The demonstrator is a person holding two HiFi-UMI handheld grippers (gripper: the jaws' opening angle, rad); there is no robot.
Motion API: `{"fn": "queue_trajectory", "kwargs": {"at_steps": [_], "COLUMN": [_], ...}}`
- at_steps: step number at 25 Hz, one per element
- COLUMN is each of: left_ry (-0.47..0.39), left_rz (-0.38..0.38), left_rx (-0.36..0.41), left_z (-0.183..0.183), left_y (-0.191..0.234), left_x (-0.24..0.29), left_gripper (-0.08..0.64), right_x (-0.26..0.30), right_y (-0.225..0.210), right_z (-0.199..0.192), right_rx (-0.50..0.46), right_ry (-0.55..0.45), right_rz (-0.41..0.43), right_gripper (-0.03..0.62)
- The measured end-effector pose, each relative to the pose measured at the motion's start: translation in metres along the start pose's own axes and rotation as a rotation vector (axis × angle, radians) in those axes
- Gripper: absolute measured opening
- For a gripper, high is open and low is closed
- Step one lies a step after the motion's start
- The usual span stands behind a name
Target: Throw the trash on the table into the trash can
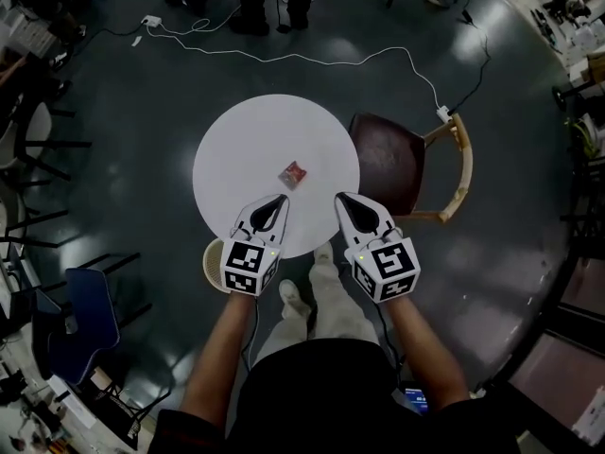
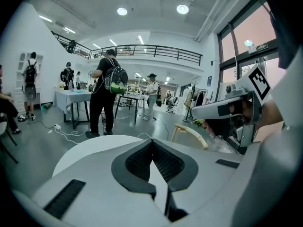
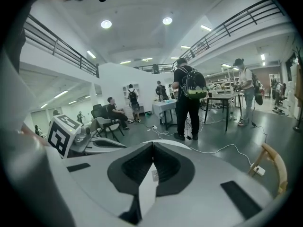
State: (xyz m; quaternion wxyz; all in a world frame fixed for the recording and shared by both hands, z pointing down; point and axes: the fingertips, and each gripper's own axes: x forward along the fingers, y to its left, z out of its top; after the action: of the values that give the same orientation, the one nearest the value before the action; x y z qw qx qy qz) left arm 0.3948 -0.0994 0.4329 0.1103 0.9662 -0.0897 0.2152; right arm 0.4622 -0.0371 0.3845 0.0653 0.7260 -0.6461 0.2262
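Observation:
A small red and white wrapper (image 1: 292,174) lies on the round white table (image 1: 236,149), right of its middle. My left gripper (image 1: 280,199) hovers over the table's near edge, jaws shut with nothing between them. My right gripper (image 1: 342,198) hovers level with it, to the wrapper's right, also shut and empty. A tan trash can (image 1: 214,263) peeks out below the table's near-left edge, beside my left gripper's marker cube. In the left gripper view the shut gripper (image 2: 152,141) points over the table top (image 2: 90,148); the right gripper view shows its shut gripper (image 3: 153,144) the same way. The wrapper is hidden in both gripper views.
A dark-seated wooden chair (image 1: 406,164) stands at the table's right. A white cable (image 1: 284,57) and power strip (image 1: 442,113) lie on the floor beyond. A blue chair (image 1: 80,315) is at the near left. People (image 2: 106,91) stand at benches farther off.

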Motion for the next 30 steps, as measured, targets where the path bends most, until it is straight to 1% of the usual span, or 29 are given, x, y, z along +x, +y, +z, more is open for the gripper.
{"fn": "queue_trajectory", "kwargs": {"at_steps": [5,11,16,20,24,27,30], "left_ry": [0.080,0.128,0.157,0.182,0.213,0.237,0.256], "left_rz": [0.014,0.016,0.029,0.047,0.065,0.070,0.084], "left_rx": [0.002,-0.024,-0.054,-0.066,-0.046,-0.044,-0.011], "left_z": [-0.032,-0.059,-0.073,-0.086,-0.103,-0.113,-0.125], "left_y": [0.011,0.020,0.029,0.035,0.048,0.053,0.061], "left_x": [0.029,0.059,0.082,0.103,0.124,0.137,0.148], "left_gripper": [0.015,0.017,0.019,0.121,0.164,0.182,0.199], "right_x": [0.020,0.038,0.052,0.060,0.072,0.078,0.084], "right_y": [-0.018,-0.037,-0.047,-0.053,-0.058,-0.062,-0.067], "right_z": [-0.026,-0.051,-0.065,-0.077,-0.088,-0.098,-0.107], "right_rx": [0.039,0.069,0.093,0.110,0.118,0.124,0.132], "right_ry": [0.033,0.063,0.081,0.094,0.108,0.127,0.139], "right_rz": [-0.001,-0.003,0.008,0.014,0.024,0.028,0.029], "right_gripper": [0.018,0.018,0.018,0.018,0.018,0.018,0.018]}}
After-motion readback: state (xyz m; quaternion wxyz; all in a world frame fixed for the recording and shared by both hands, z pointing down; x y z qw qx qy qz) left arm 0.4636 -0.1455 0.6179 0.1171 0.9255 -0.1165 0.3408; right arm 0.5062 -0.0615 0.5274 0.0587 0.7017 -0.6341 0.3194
